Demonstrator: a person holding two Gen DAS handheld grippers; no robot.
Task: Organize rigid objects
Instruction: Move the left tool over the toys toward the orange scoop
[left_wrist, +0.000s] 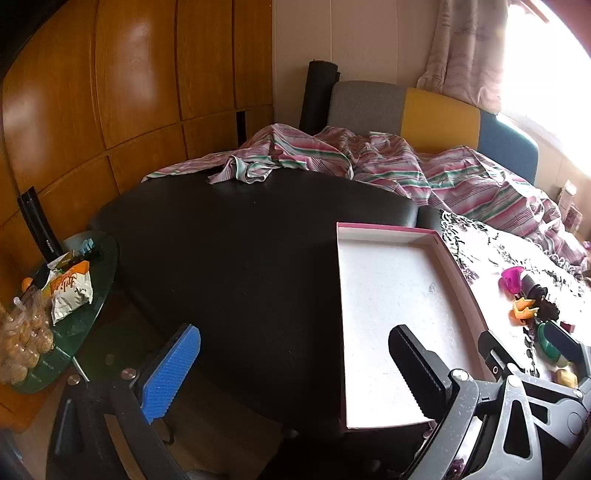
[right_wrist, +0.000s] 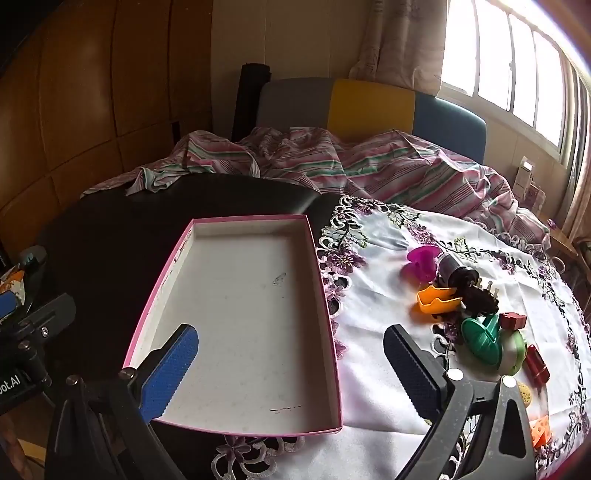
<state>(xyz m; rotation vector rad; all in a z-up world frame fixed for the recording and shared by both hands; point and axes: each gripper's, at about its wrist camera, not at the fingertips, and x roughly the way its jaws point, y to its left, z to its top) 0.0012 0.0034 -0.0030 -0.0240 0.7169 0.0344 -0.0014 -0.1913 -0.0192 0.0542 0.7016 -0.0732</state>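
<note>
1. We see the box's (left_wrist: 388, 314) near right corner hidden behind the left gripper's dark finger (left_wrist: 415, 365).
2. The toy pile (left_wrist: 543, 321) is half covered by the right gripper's frame in the left view.
3. We cannot identify the dark toy (right_wrist: 476, 299) or the cut-off orange piece (right_wrist: 540, 430).

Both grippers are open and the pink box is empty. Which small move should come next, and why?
Probably move the right gripper rightward toward the orange plastic toy piece at the near edge of the toy pile. It is open and holds nothing, and the pink-rimmed cardboard box holds no toys yet.
</note>
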